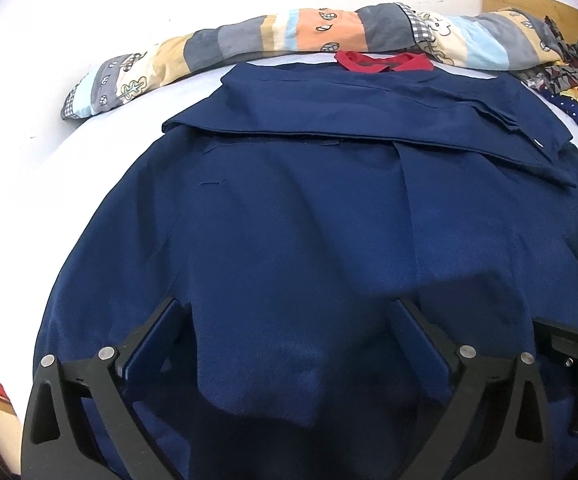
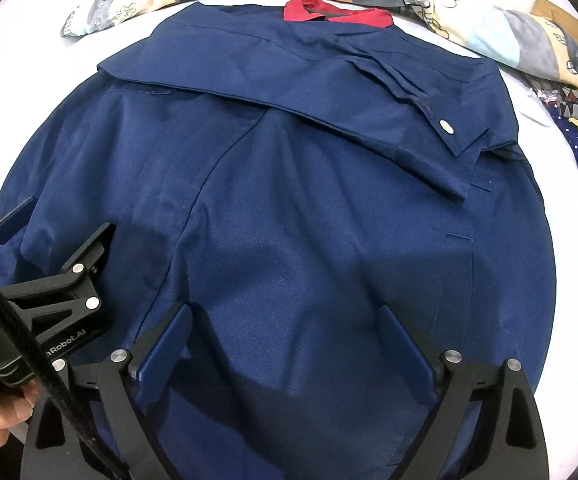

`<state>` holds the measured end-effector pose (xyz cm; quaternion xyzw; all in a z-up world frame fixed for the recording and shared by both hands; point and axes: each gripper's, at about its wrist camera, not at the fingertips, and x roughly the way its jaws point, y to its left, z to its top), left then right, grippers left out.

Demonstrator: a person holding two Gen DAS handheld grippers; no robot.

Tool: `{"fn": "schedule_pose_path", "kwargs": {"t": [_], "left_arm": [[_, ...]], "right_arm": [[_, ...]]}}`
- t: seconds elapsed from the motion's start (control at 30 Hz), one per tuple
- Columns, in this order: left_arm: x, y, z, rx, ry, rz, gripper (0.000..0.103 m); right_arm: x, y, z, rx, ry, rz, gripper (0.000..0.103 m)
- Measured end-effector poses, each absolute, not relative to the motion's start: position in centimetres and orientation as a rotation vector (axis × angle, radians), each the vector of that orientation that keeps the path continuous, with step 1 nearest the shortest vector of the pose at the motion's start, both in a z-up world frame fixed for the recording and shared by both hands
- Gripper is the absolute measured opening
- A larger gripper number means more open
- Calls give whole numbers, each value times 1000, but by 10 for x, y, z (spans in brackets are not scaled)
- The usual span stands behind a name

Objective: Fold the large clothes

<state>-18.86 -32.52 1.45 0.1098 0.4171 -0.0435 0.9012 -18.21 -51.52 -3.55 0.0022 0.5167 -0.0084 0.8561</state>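
The dark navy work jacket with a red collar (image 1: 289, 200) lies flat on the white bed sheet (image 1: 29, 152), sleeve folded across (collar toward the far edge). Left gripper (image 1: 285, 344) and right gripper (image 2: 285, 344) hang wide, empty, over its near hem; next, likely pinching that hem to fold upward.

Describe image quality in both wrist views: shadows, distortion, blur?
Left wrist view: heavy fisheye bowing, dark corner vignette, gripper shadow on the navy blue cloth jacket, sharp focus. Right wrist view: same bowing, a shadow below centre, the silver snap button glinting.
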Motion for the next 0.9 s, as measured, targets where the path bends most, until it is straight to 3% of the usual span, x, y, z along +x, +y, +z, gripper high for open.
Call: {"fn": "schedule_pose_path", "kwargs": {"t": [0.63,0.73,0.9], "left_arm": [[-189,-321,18,209,899,-113,103],[-183,-307,29,172,951,-160,103],[-174,-248,71,71,879,-92,103]], "right_arm": [[-191,-517,-34,3,1097,28,98],[-200,-544,-20,134,1056,53,97],[-233,-631,10,349,923,-89,97]]}}
